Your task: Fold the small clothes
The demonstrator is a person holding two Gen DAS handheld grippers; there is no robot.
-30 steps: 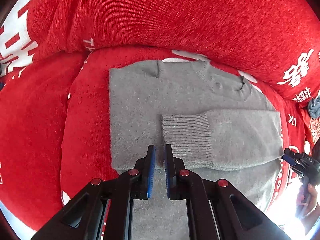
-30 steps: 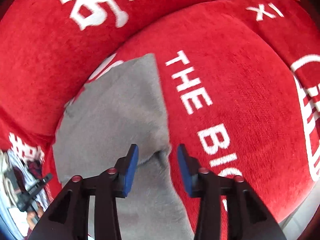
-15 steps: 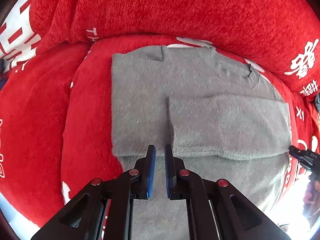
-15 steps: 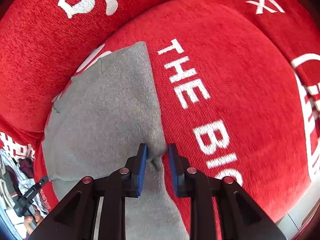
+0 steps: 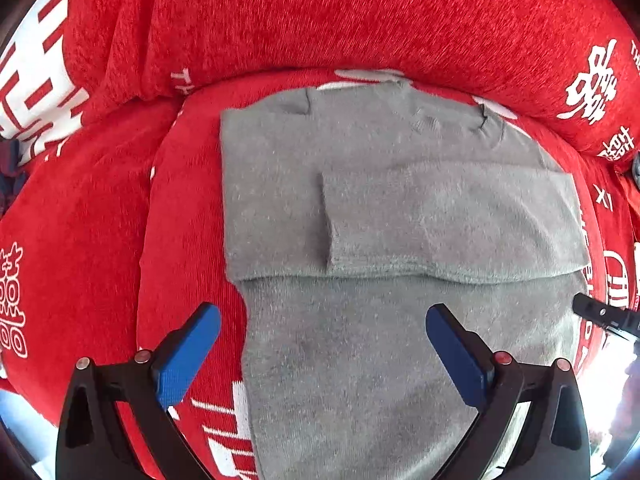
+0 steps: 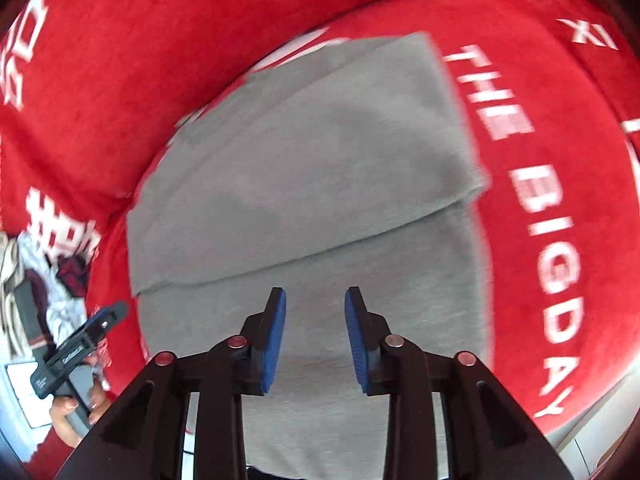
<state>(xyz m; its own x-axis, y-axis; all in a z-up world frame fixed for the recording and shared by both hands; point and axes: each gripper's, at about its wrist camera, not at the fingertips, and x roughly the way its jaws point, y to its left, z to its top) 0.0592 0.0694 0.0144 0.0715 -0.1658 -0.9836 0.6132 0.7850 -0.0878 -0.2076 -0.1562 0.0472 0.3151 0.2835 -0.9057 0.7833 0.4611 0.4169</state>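
Both grippers had let go since half a second before: the left gripper (image 5: 322, 336), then nearly shut, now stood with its blue-padded fingers (image 5: 188, 354) spread wide above the small grey knitted sweater (image 5: 360, 208), and the right gripper (image 6: 314, 336), earlier pinching the sweater's edge, had parted to a moderate gap, holding nothing. That sweater lay flat on the red plush cushion with white lettering (image 5: 100, 240), its sides and a sleeve folded across the body, the lower part toward the cameras. Beyond rose a red plush backrest (image 5: 360, 20).
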